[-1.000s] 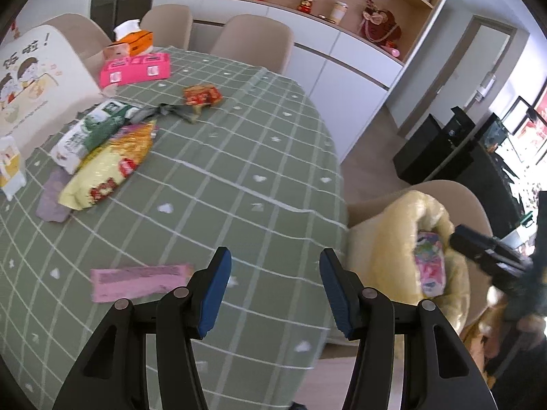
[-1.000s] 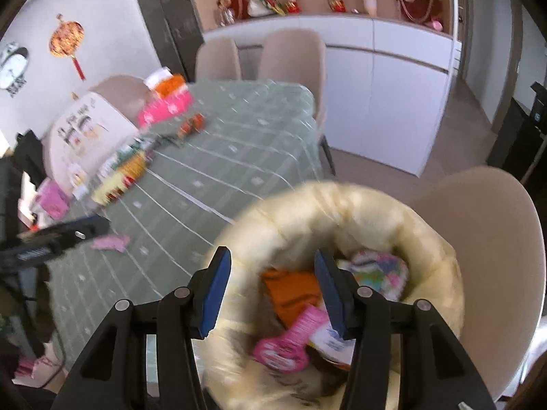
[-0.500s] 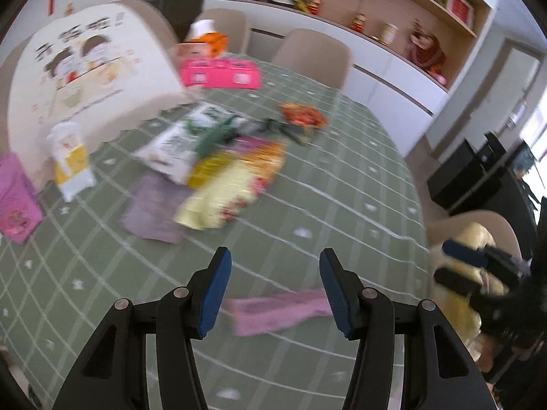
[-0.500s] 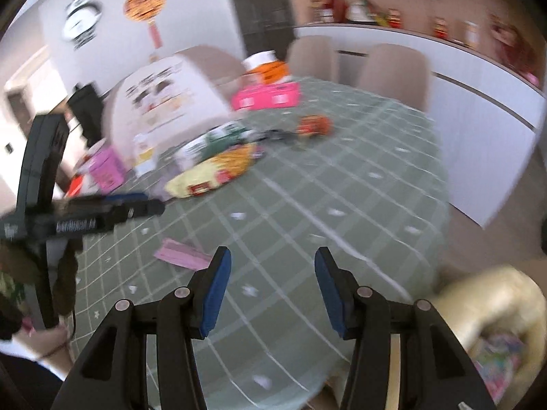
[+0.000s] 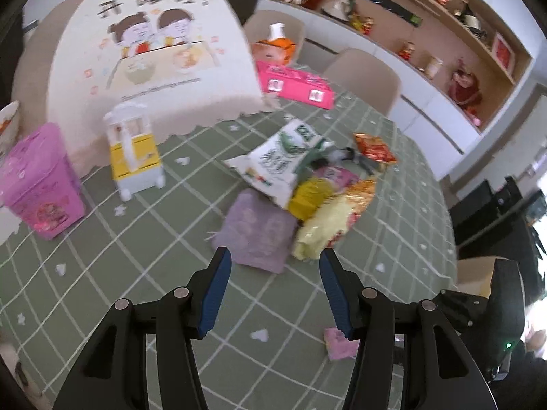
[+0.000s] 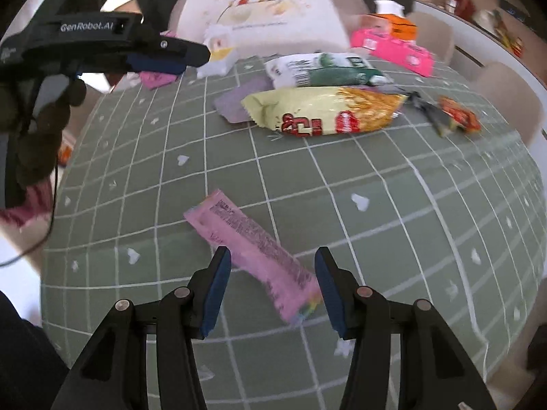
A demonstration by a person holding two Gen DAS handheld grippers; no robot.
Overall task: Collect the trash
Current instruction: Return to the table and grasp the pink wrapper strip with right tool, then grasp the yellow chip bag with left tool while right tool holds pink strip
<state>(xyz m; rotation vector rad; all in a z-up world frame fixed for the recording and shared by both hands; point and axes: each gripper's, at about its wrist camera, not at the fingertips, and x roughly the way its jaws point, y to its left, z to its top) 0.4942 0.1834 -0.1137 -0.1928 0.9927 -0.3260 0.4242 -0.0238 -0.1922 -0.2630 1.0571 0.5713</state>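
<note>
The right gripper (image 6: 271, 287) is seen with jaws spread wide, blue padded faces turned inward, nothing pinched. A flat pink wrapper (image 6: 253, 249), thin crinkled film with fine print, lies diagonally on the bench (image 6: 410, 212); its near end sits between the jaws, touching neither pad as far as can be told. The left gripper (image 5: 275, 288) is likewise spread and empty, held above the bench. Just ahead of it a soft lilac square packet (image 5: 256, 232) is noted, and beside that a glossy yellow snack bag (image 5: 328, 222), partly overlapped by a white and green pouch (image 5: 277, 160). A small red and orange foil wrapper (image 5: 374, 148) lies farther off. The bench is covered by a green cloth gridded in white with small heart marks. Farther back stand a pink tub (image 5: 37, 184), a yellow and white carton (image 5: 135, 155), a pink box (image 5: 294, 83) and a domed cover printed with cartoon children (image 5: 150, 51). Beige chairs (image 5: 362, 75), white cabinets and wooden shelves of ornaments line the room.
</note>
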